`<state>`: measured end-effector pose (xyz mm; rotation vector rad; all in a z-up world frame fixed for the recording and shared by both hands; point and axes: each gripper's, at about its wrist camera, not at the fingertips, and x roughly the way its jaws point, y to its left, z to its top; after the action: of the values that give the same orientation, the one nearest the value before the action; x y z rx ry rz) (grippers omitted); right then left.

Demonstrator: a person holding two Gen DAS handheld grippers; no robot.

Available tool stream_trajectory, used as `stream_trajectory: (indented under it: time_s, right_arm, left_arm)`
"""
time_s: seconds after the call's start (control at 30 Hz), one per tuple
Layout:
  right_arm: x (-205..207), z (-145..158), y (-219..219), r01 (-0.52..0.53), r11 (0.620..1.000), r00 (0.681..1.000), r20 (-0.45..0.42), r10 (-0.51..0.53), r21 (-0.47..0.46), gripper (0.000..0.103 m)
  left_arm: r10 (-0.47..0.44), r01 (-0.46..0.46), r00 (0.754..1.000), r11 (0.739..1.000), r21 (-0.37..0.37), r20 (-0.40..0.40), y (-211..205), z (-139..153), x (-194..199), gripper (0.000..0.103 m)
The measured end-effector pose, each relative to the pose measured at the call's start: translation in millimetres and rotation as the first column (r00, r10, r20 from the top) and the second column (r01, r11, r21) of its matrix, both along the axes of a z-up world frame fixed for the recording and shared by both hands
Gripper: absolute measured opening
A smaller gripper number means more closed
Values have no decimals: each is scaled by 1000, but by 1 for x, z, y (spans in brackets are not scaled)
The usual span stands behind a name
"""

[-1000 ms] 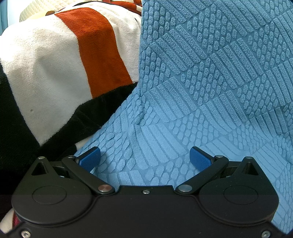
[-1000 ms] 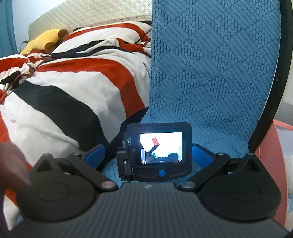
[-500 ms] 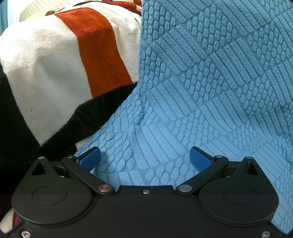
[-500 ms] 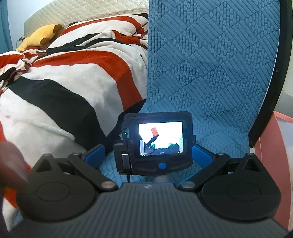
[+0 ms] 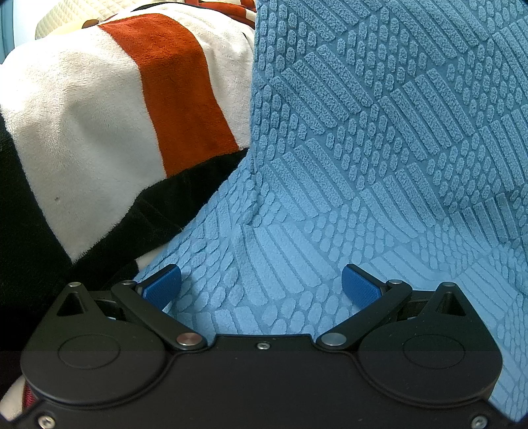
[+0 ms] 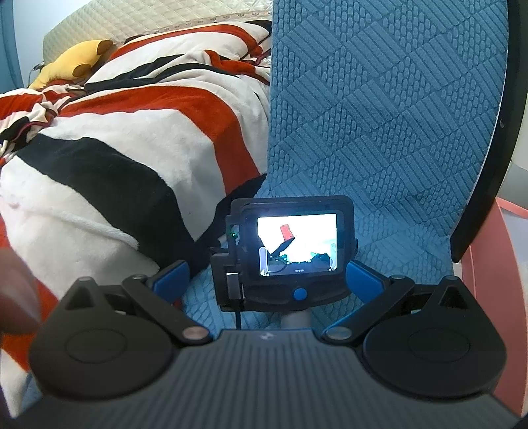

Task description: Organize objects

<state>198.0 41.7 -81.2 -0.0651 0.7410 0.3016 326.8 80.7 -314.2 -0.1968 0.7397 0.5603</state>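
Yellow plush toy (image 6: 71,64) far left on the bed, striped blanket (image 6: 138,138) beside blue textured towel (image 5: 379,148), left gripper (image 5: 260,287) jaws spread over the towel, right gripper (image 6: 267,283) jaws spread, nothing pinched, behind the left gripper's camera screen (image 6: 297,244).

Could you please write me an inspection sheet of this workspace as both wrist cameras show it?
Surface: bed, covered by a red, white and black striped fleece blanket.
Job's things: blue textured towel hanging upright, its lower part spread beneath both grippers.
Clutter: yellow plush toy near the quilted cream headboard.
Grippers: left gripper open over the towel; right gripper open, behind the left one's lit camera screen.
Cables: black cable below that screen.
Surroundings: pink edge at right; fingertip at left.
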Motion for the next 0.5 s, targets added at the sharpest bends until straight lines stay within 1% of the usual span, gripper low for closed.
stream_trajectory:
  time_s: [0.5]
  right_arm:
    - [-2, -2, -3, 9, 1000, 1000, -7, -9, -6, 103]
  left_arm:
    - [4, -4, 1000, 1000, 0, 0, -1, 0, 1, 103]
